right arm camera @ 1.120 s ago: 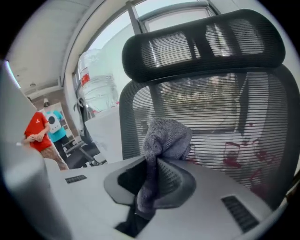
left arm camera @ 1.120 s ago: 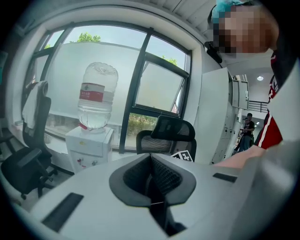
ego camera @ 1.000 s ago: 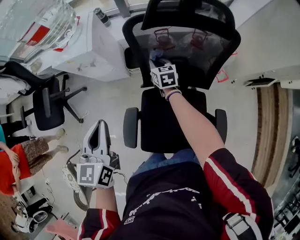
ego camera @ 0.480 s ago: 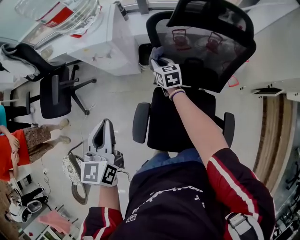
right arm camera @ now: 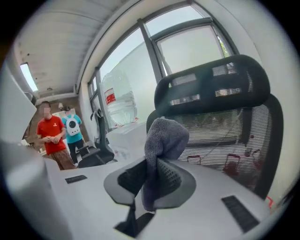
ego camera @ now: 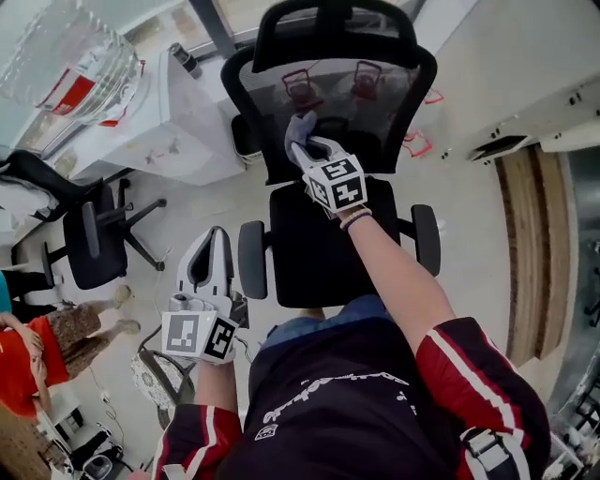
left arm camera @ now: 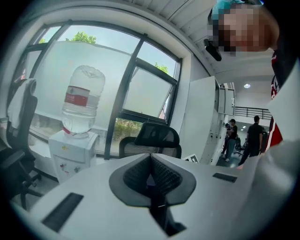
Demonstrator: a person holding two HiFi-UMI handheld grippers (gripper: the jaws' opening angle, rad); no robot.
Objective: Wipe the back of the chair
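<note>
We found the right gripper (ego camera: 307, 148) raised to the left side of the chair's backrest (ego camera: 384, 108), about mid-height on the mesh and below the headrest (ego camera: 328, 23). Its jaws were clamped on a grey cloth (right arm camera: 164, 136). Only a lower fold was pinched between the pads, and the bulk stood bunched above them. The cloth lay over the backrest's left edge in both views, but we could not confirm that it was pressing on the mesh.

The left gripper (ego camera: 210, 255) hung low at the person's left, well apart from the chair, jaws shut together with nothing between them.

Hazards, in our judgement:

- The grip on the cloth looked shallow. Drag across open mesh could pull the fold out of the pads and drop the cloth onto the seat (ego camera: 319, 248).
- If the bunched cloth folded back under pressure, the hard jaw tips could meet the mesh and snag or scratch it.
- Nothing steadied the chair. A firm stroke could swivel or push it away (its base was hidden from us), so that the cloth skimmed the mesh without cleaning it.
- The contact point sat near the frame edge, so a sideways stroke could slip off the backrest altogether.
</note>
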